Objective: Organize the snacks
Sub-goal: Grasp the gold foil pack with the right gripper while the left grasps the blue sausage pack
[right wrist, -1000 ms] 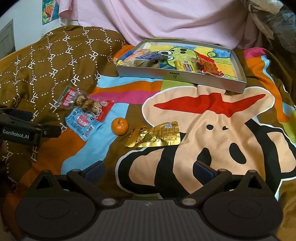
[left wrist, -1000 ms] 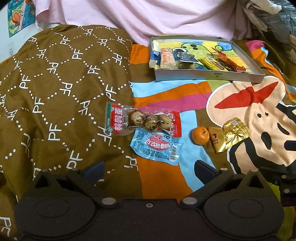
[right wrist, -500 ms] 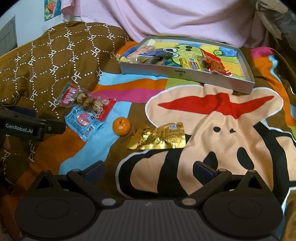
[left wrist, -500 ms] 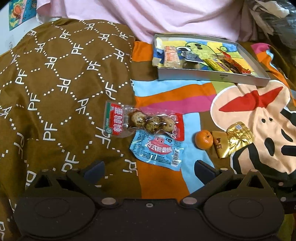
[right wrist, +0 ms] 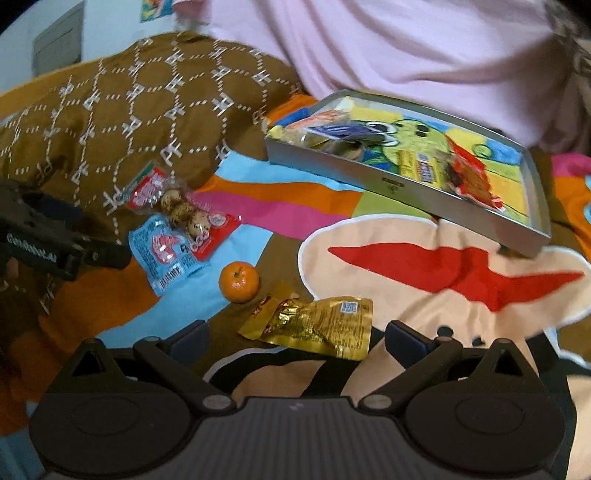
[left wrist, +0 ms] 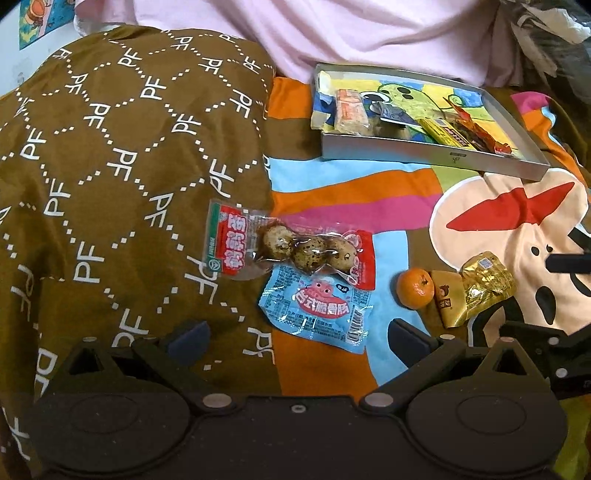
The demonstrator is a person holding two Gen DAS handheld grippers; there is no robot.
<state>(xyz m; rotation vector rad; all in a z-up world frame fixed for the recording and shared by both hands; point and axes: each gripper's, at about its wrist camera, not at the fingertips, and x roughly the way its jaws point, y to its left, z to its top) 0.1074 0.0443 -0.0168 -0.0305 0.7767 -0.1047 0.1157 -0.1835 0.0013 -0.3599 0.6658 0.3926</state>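
Loose snacks lie on a colourful cartoon bedspread: a clear-and-red pack of quail eggs (left wrist: 291,251) (right wrist: 184,214), a blue sausage packet (left wrist: 317,310) (right wrist: 164,251), a small orange (left wrist: 415,288) (right wrist: 238,282) and a gold foil pouch (left wrist: 476,286) (right wrist: 317,326). A grey tray (left wrist: 436,153) (right wrist: 406,184) with several snacks inside sits further back. My left gripper (left wrist: 299,336) stands open just short of the blue packet. My right gripper (right wrist: 295,338) is open, its fingers flanking the gold pouch's near edge.
A brown quilt with white PF lettering (left wrist: 110,166) bulges on the left. Pink bedding (left wrist: 332,33) lies behind the tray. The other gripper's black body shows at the left edge of the right wrist view (right wrist: 44,240).
Both grippers have moved forward and lower toward the snacks. The right one has closed in on the gold pouch, and the left one on the blue packet. Nothing was taken hold of.
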